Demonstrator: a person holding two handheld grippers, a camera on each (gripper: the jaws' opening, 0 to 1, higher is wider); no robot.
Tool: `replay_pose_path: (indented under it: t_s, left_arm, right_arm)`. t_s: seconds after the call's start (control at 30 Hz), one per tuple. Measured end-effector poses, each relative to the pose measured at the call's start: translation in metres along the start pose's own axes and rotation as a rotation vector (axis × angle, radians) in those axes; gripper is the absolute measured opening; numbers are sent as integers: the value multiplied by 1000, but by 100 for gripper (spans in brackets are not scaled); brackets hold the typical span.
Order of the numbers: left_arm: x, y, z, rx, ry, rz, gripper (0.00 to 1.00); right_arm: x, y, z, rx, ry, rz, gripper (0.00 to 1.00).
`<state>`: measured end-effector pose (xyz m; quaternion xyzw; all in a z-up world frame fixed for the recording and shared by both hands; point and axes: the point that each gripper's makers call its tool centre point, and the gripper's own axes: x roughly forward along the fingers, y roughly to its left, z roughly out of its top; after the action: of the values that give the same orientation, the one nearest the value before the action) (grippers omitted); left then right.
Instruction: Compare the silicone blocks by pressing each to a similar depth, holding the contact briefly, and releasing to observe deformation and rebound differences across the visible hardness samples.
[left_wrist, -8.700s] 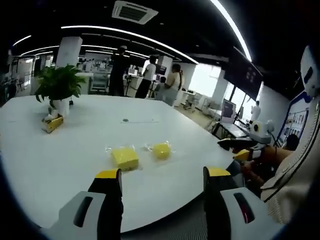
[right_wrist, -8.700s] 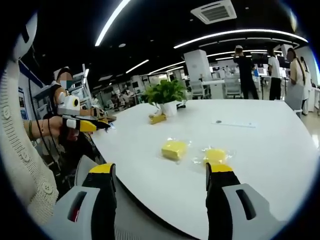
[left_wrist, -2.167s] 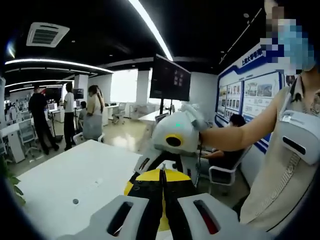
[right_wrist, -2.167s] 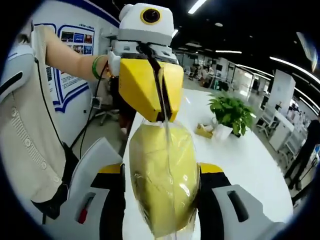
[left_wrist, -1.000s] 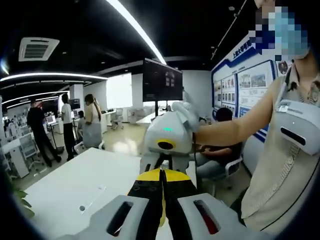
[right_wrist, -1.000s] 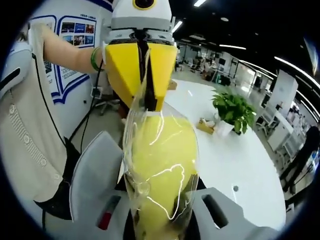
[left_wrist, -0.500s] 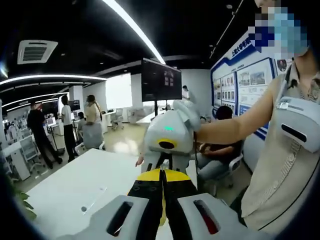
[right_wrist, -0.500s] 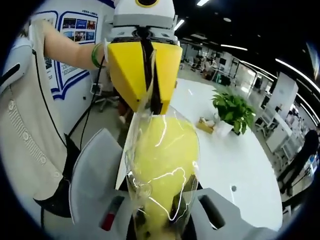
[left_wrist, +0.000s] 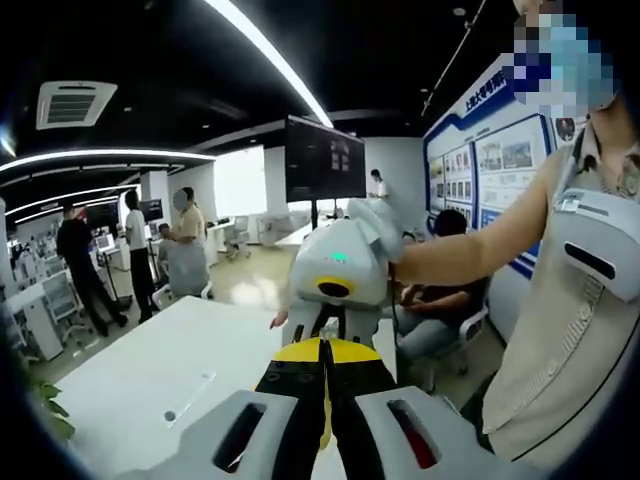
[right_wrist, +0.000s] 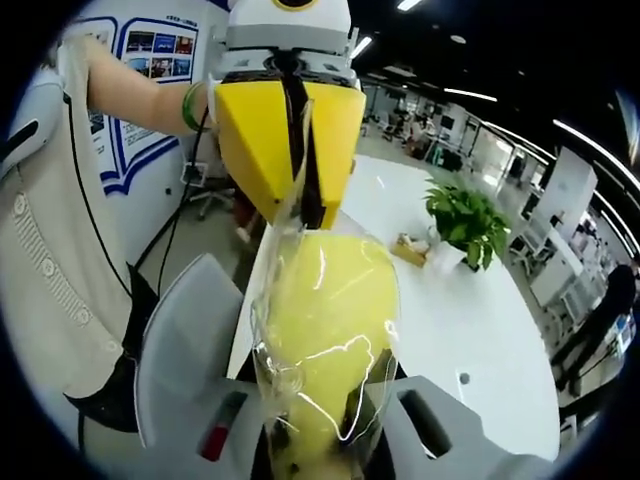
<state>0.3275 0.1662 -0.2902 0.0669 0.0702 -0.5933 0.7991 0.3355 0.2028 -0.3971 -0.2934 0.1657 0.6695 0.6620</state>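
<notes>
In the left gripper view, our left tool (left_wrist: 322, 372) is pressed together on the wrap's edge, facing the right tool (left_wrist: 322, 322) above the white counter (left_wrist: 150, 375) in an open office.

In the right gripper view, our right tool (right_wrist: 320, 440) pinches the wrapped yellow block (right_wrist: 325, 340); a plant (right_wrist: 467, 225) stands on the counter.

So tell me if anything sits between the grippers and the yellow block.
Only its clear wrapper. The right gripper clamps the bagged yellow block, and the left gripper pinches the wrapper's top edge.
</notes>
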Motion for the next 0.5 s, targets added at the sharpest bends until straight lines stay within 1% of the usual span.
replay_pose_path:
  t_s: [0.27,0.5]
  left_arm:
    - [1,3,-4,1,-3,9,0]
    - [3,10,-8,2,-1,19,0]
  right_arm:
    - [3,-2,-3,13,-2,-2,8]
    - [7,-6,-8,64,-1,20,10]
